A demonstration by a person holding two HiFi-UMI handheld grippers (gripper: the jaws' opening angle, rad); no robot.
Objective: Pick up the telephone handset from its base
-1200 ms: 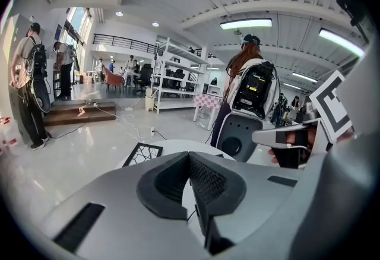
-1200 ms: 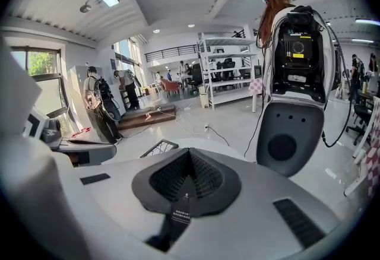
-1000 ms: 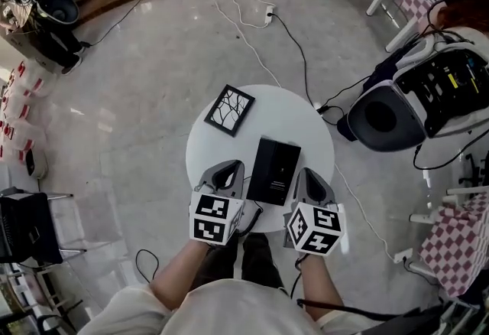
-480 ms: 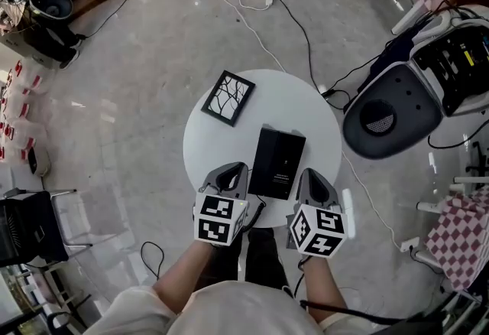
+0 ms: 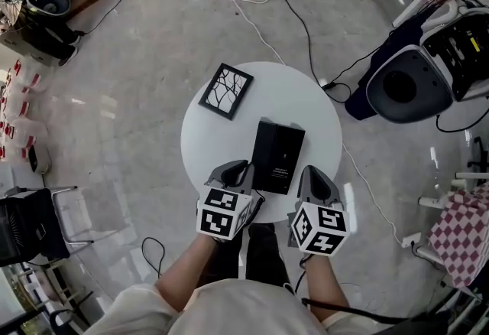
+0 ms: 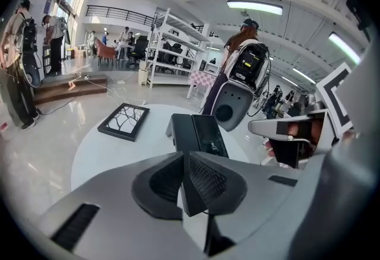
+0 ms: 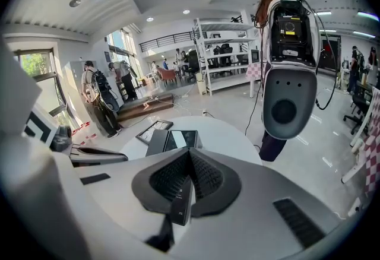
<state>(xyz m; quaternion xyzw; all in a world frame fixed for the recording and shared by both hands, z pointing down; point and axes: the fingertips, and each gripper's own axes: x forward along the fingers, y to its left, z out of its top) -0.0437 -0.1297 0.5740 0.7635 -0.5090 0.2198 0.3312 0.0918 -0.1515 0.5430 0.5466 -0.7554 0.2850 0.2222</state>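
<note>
The black telephone (image 5: 277,156) lies on the round white table (image 5: 214,142), a little right of its middle. In the left gripper view the handset (image 6: 183,133) rests along the left side of the base (image 6: 211,134). My left gripper (image 5: 236,168) is shut and holds nothing. It hovers at the table's near edge, just left of the phone's near end. My right gripper (image 5: 309,174) is also shut and holds nothing, just right of that end. Neither touches the phone. The shut jaws show in the left gripper (image 6: 185,155) view and the right gripper (image 7: 189,155) view.
A black picture frame (image 5: 227,90) with a branch pattern lies on the table's far left. A person with a bulky backpack rig (image 5: 412,81) stands to the right. Cables (image 5: 294,20) run across the floor behind the table. A black chair (image 5: 27,226) stands at far left.
Both grippers have sunk a little toward the table's near edge, the left one more. Their jaws stay shut. The phone has not moved on the table.
</note>
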